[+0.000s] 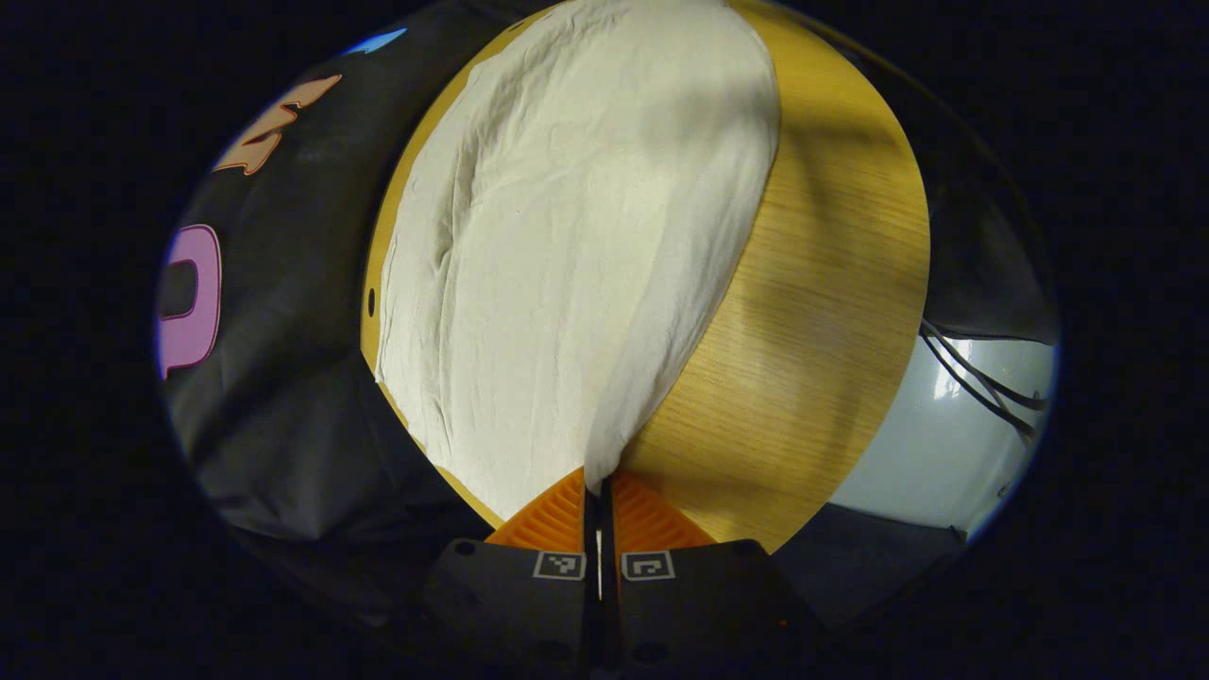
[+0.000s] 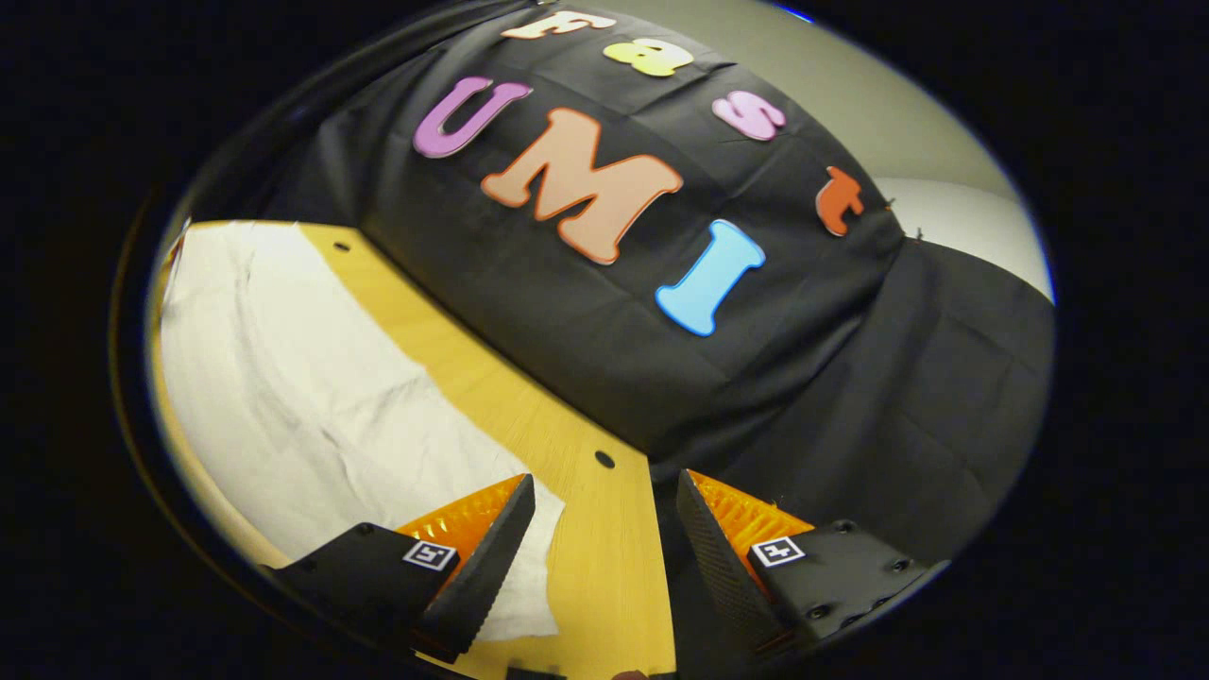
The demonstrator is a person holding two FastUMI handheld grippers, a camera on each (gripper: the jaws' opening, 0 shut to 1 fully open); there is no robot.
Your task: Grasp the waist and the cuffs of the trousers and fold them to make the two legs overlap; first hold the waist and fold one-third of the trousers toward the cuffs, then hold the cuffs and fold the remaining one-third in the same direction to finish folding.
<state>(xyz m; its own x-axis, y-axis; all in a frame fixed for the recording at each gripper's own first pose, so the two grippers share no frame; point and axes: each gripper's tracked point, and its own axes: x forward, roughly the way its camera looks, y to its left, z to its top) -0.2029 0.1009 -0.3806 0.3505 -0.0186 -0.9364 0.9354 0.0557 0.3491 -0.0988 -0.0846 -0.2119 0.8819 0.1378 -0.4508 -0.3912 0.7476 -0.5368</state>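
The trousers (image 1: 567, 246) are off-white cloth spread on a wooden table (image 1: 812, 312). In the left gripper view one end of the cloth rises to a pinched point at my left gripper (image 1: 598, 486), whose fingers are shut on that fabric edge. The lifted part forms a long ridge running away from the fingertips. In the right gripper view the trousers (image 2: 312, 397) lie flat at the left. My right gripper (image 2: 604, 496) stands open above the table edge, its left finger (image 2: 491, 548) over the cloth's near corner and nothing between the fingers.
The black cloth wall (image 2: 614, 359) hangs right behind the table's far edge (image 2: 529, 416). A small hole (image 2: 604, 460) marks the tabletop near that edge. Pale floor and dark cables (image 1: 982, 382) lie beyond the table at the right of the left gripper view.
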